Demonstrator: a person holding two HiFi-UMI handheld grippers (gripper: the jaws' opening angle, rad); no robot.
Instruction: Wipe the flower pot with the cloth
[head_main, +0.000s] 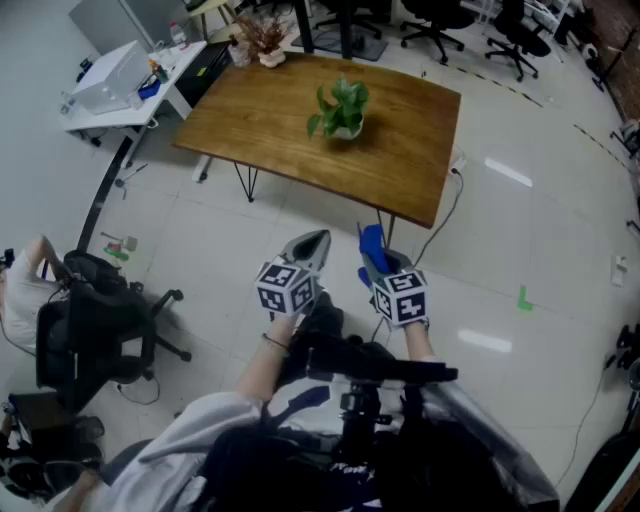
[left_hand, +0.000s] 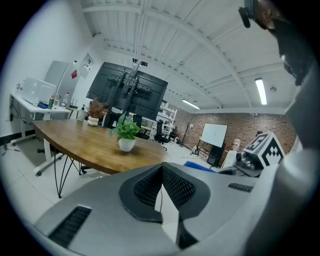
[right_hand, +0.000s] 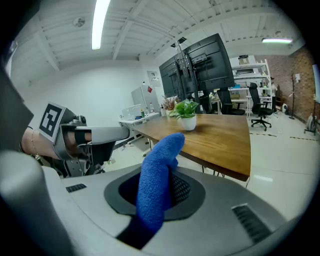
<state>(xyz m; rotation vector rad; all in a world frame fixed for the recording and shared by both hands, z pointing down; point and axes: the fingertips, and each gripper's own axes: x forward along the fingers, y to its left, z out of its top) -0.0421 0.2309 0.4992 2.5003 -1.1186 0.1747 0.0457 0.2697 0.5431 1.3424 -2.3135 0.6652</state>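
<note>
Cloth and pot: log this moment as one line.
right gripper: shut on blue cloth | left gripper: shut, empty | flower pot: on table, untouched | wiping: not started

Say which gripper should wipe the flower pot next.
Right. The right gripper clamps the blue terry cloth in its jaws; the left gripper is shut on nothing. Both are short of the white flower pot on the wooden table.

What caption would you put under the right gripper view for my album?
Right gripper holds a blue cloth, facing the flower pot on the wooden table.
</note>
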